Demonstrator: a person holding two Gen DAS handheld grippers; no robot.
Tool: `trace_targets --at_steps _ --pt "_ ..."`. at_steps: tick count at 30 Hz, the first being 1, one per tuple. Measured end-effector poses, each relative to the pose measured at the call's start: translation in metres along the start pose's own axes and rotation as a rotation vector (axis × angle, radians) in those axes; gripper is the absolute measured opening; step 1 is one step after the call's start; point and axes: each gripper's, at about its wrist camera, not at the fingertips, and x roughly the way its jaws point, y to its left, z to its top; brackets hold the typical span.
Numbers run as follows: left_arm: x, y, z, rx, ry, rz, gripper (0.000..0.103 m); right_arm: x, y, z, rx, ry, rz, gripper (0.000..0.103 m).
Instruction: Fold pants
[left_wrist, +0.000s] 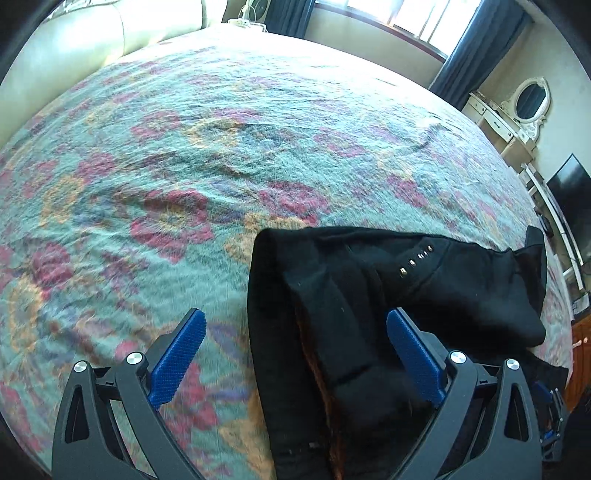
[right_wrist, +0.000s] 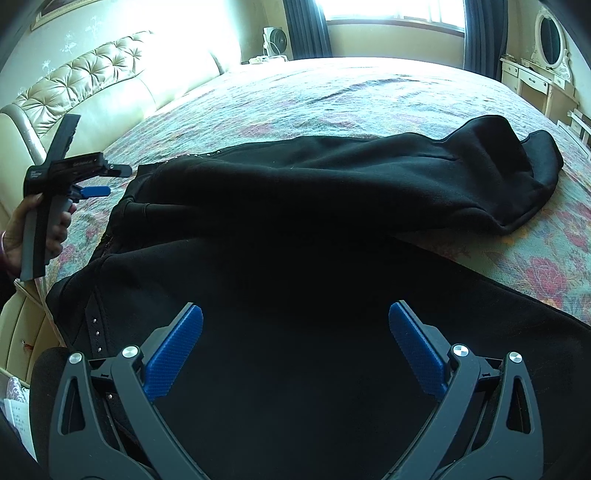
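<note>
Pants (right_wrist: 295, 206) on bed (left_wrist: 184, 147), right view shows hand (right_wrist: 22, 236)

Sunlit bedroom, seen from the bed

A floral bedspread (left_wrist: 184, 155) was lit by a bright window (right_wrist: 391, 11) hung with dark curtains (right_wrist: 306, 29); a tufted cream headboard (right_wrist: 85, 85) and white dressing table (right_wrist: 535, 77) were seen.

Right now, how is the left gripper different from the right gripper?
The left gripper hangs over the flowery blanket and the edge of the black pants; the right gripper hangs fully over the pants. In the right view the left gripper looks lifted beside the pants. Both are open, with blue pads, holding nothing.
</note>
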Motion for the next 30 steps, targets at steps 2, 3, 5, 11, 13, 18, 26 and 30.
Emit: trace_targets --at_steps 2,3,5,11,13,18,26,30 --pt "0.019 0.015 0.01 -0.051 0.024 0.009 0.098 0.003 -0.001 -0.001 0.003 0.009 -0.002 0.101" --pt "0.026 0.02 0.014 -0.073 0.035 -0.001 0.097 0.004 -0.002 -0.001 0.005 0.015 -0.003 0.101" --pt "0.036 0.028 0.019 -0.108 0.036 -0.012 0.097 0.006 -0.004 -0.002 0.008 0.023 -0.004 0.101" --pt "0.042 0.022 0.026 -0.097 0.045 -0.064 0.033 0.014 -0.008 -0.004 0.018 0.043 -0.005 0.101" --pt "0.042 0.017 0.028 -0.094 0.069 -0.088 0.024 0.017 -0.007 -0.005 0.018 0.044 -0.009 0.101" --pt "0.034 0.014 0.03 -0.089 0.054 -0.119 0.007 0.017 -0.011 0.001 0.006 0.057 0.043 0.101" --pt "0.031 0.023 0.03 -0.171 0.033 -0.179 0.006 0.021 -0.069 0.111 -0.048 -0.017 0.25 0.101" --pt "0.04 0.021 0.027 -0.164 0.04 -0.151 0.006 0.067 -0.076 0.177 -0.283 0.048 0.205 0.101"
